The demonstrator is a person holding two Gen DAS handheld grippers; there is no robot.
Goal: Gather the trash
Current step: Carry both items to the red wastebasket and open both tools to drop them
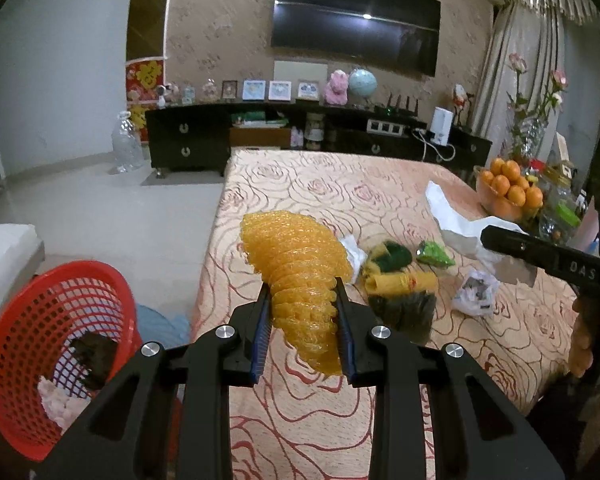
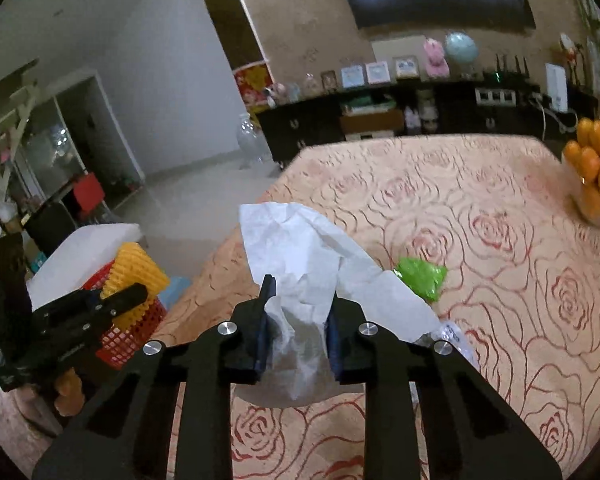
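My left gripper [image 1: 303,322] is clamped on the orange foam net [image 1: 296,276]; its long axis runs up and away from my fingers, leaning a bit left, with the lower end hanging below the pads. My right gripper [image 2: 298,320] is closed on a crumpled white paper [image 2: 300,248], which fans up and forward out of the jaws and looks lifted off the tablecloth [image 2: 500,240].

The red basket [image 1: 56,320] sits low and to the left of my left gripper, off the table edge, with some scraps already in it. From the right wrist view the same basket is far left, behind my other gripper. So the left hand is the nearer one to it; I judge the net drops first with a swing left and down, and the paper has to cross the whole table edge after that.

Still on the cloth ahead and right of my left gripper: a yellow-green wrapper pile [image 1: 396,276], a green packet [image 1: 434,254], a small crumpled plastic bag [image 1: 476,292]. The bowl of oranges [image 1: 508,194] is far right, not trash.
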